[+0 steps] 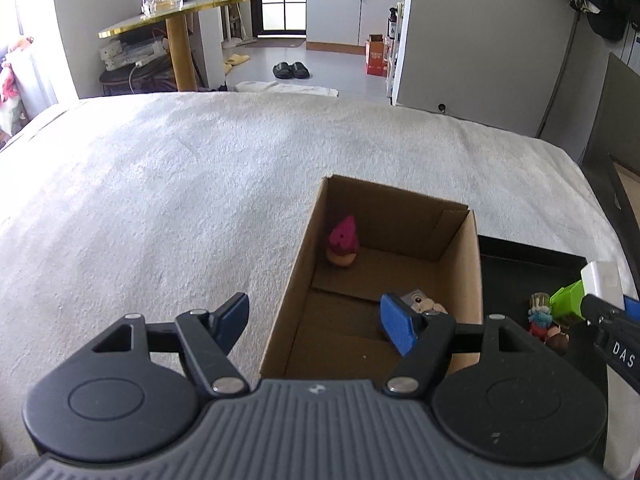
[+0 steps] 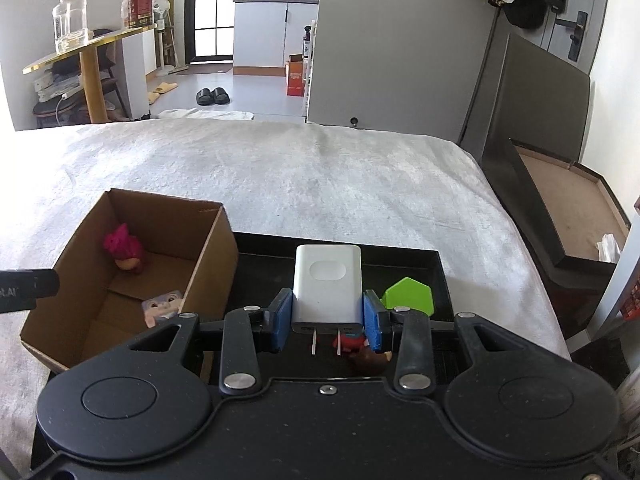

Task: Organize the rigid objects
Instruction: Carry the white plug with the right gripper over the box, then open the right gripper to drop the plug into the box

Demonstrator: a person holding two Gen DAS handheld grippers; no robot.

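Observation:
My right gripper [image 2: 327,320] is shut on a white wall charger [image 2: 327,284], prongs pointing back at the camera, held above a black tray [image 2: 400,258]. A green hexagonal block [image 2: 408,296] and a small red-and-brown figurine [image 2: 360,346] lie in the tray under it. Left of the tray stands an open cardboard box [image 2: 212,256] holding a pink-haired figurine [image 2: 124,250] and a small bunny card [image 2: 162,306]. My left gripper [image 1: 316,322] is open and empty over the box's near left wall [image 1: 296,280]. The right gripper with the charger [image 1: 602,280] shows at the left wrist view's right edge.
Everything sits on a white textured cloth [image 1: 160,184] over a bed-like surface. A dark open box with its lid raised [image 2: 560,200] stands past the right edge. Beyond are a gold-edged side table [image 1: 176,16] with a glass jar, slippers [image 1: 291,70] and a kitchen.

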